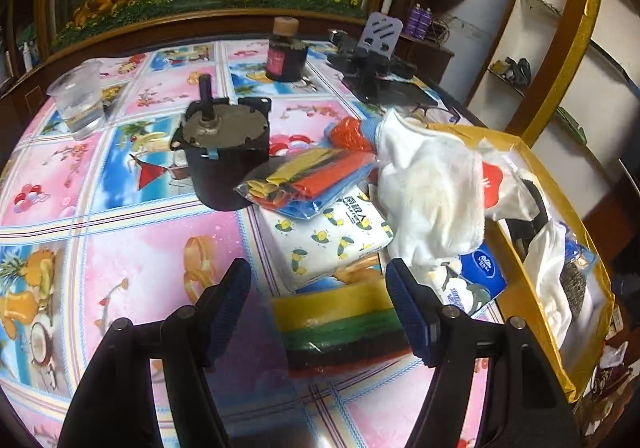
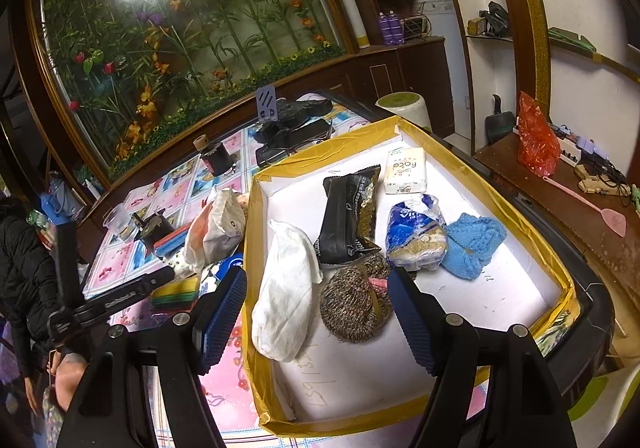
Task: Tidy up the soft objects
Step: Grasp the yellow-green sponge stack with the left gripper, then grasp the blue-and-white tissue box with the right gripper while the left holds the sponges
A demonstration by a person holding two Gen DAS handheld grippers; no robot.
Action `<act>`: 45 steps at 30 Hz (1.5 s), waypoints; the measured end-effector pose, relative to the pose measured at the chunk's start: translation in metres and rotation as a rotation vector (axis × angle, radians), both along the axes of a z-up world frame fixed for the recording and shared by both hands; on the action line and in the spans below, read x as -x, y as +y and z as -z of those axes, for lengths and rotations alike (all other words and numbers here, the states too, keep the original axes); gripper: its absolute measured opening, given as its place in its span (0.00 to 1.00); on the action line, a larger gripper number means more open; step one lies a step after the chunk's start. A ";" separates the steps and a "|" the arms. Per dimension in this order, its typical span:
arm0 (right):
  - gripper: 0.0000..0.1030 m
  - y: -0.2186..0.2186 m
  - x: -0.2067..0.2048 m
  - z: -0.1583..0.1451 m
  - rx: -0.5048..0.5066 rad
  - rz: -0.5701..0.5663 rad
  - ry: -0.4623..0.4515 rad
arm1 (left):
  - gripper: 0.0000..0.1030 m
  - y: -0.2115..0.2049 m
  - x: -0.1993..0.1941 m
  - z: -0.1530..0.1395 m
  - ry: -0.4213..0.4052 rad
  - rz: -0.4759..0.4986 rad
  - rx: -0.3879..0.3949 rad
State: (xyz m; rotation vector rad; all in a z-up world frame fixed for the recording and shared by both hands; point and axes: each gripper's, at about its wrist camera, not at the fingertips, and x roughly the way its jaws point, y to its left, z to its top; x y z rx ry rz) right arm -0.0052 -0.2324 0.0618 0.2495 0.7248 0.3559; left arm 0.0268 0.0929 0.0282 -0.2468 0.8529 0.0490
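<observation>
The left gripper (image 1: 318, 290) is spread wide with nothing between its blue-padded fingers (image 1: 230, 296), poised above the stack of coloured sponges (image 1: 340, 326), which lies on the patterned tablecloth (image 1: 132, 260) close beside the gold-edged box (image 1: 554, 207). Just beyond the sponges, going away from the box's near corner, sit a lemon-print tissue pack (image 1: 328, 236) and a blue tissue pack (image 1: 476, 276), the latter right against the box wall. A clear bag of coloured strips (image 1: 304, 177) rests on the lemon pack, and a crumpled white cloth (image 1: 432, 183) is heaped beside the box's wall, partly over the packs. A dark cylindrical motor (image 1: 224, 151) stands farther from the box, well apart from it. The right gripper (image 2: 318, 314) is likewise wide open and holds nothing, hanging over the box (image 2: 320, 139) near its front. Inside the box, a speckled knitted piece (image 2: 352, 308) lies between the finger pads (image 2: 224, 312), a white towel (image 2: 284, 288) rests along the left wall, a black pouch (image 2: 344, 219) lies mid-box, a blue-and-white plastic pack (image 2: 416, 232) touches a blue knitted piece (image 2: 472, 244), and a white "face" tissue pack (image 2: 406, 169) sits near the far wall.
</observation>
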 end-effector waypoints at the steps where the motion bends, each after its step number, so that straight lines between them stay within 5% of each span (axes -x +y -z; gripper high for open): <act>1: 0.75 0.000 0.001 0.000 -0.002 -0.002 -0.002 | 0.67 0.001 -0.002 0.003 0.014 0.017 0.012; 8: 0.75 -0.004 0.009 -0.004 -0.012 -0.006 -0.012 | 0.73 -0.005 0.003 0.012 0.076 0.107 0.078; 15: 0.77 -0.002 0.012 -0.006 -0.015 -0.017 -0.023 | 0.85 -0.049 0.049 0.014 0.083 0.325 -0.078; 20: 0.77 0.006 0.008 -0.003 -0.027 -0.036 -0.006 | 0.85 -0.037 0.039 0.014 0.079 0.264 -0.037; 23: 0.77 0.017 0.008 -0.002 -0.013 -0.064 -0.002 | 0.85 -0.041 0.028 0.014 0.084 0.259 -0.076; 24: 0.77 0.020 0.008 -0.002 -0.010 -0.073 0.000 | 0.84 -0.044 0.026 0.015 0.079 0.265 -0.087; 26: 0.77 0.030 0.007 -0.001 -0.004 -0.102 0.005 | 0.56 -0.051 0.026 0.015 0.068 0.271 -0.118; 29: 0.77 0.049 0.004 -0.001 -0.002 -0.161 0.026 | 0.45 -0.048 0.027 0.013 0.064 0.256 -0.125; 39: 0.79 0.139 -0.041 0.013 0.037 -0.374 0.175 | 0.43 -0.009 0.023 0.010 0.079 0.091 -0.106; 45: 0.79 0.184 -0.087 0.036 0.198 -0.388 0.239 | 0.43 -0.005 0.024 0.011 0.087 0.071 -0.125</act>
